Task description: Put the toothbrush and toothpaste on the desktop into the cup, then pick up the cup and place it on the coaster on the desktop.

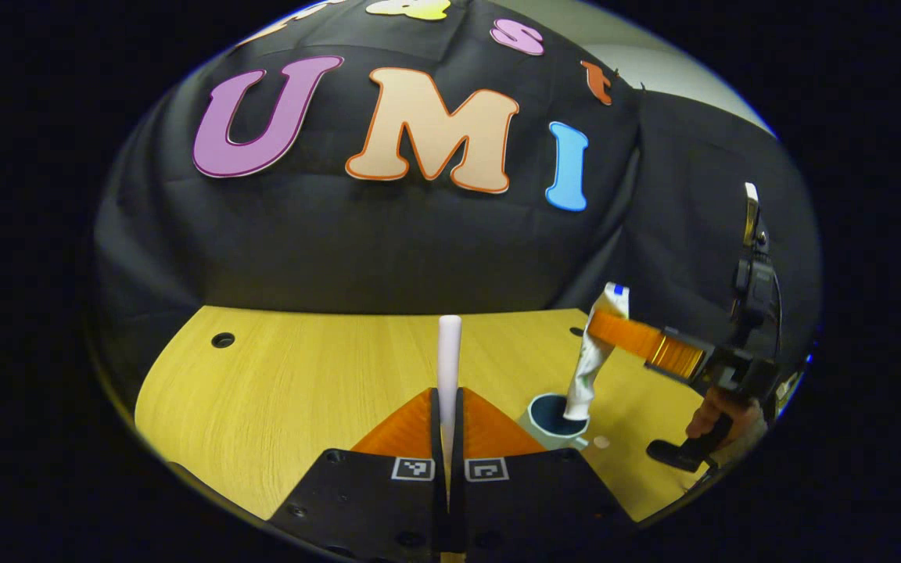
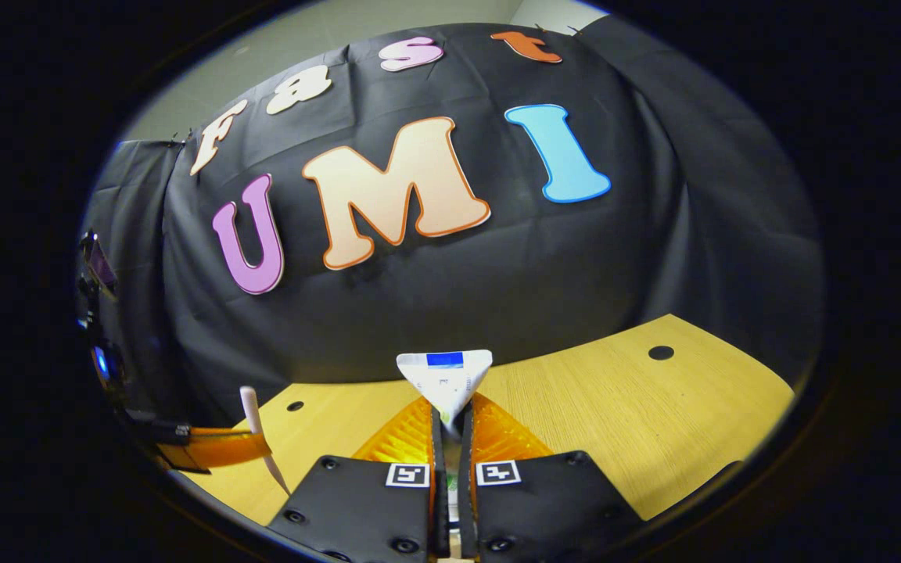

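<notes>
1. Across the near half of both views spreads a yellow wood-grain desktop [image 1: 294, 391], its far edge curved and meeting a black cloth wall [image 1: 388, 250] that hangs in soft folds behind it.
2. Above the cloth at the far top, a strip of pale plain room wall [image 1: 654, 59] shows.
3. Small dark round holes [image 1: 223, 340] are set into the desktop near its far edge; the right gripper view shows another toward the right.
4. In the left gripper view, the left gripper [image 1: 448, 426] has its orange fingers clenched on a slim white toothbrush [image 1: 449, 356] that stands upright between them, handle end up.
5. To the right in that view, a pale cup with a dark teal inside [image 1: 548, 426] sits on the desktop.
6. The right gripper [image 1: 611, 328] grasps a white crimped toothpaste tube [image 1: 593, 367] near its top; the tube hangs almost upright with its lower end inside the cup's mouth.
7. A hand [image 1: 712, 414] grips that gripper's black handle at the far right.
8. A small pale round spot [image 1: 601, 442] lies on the desktop just right of the cup; what it is cannot be told.
</notes>
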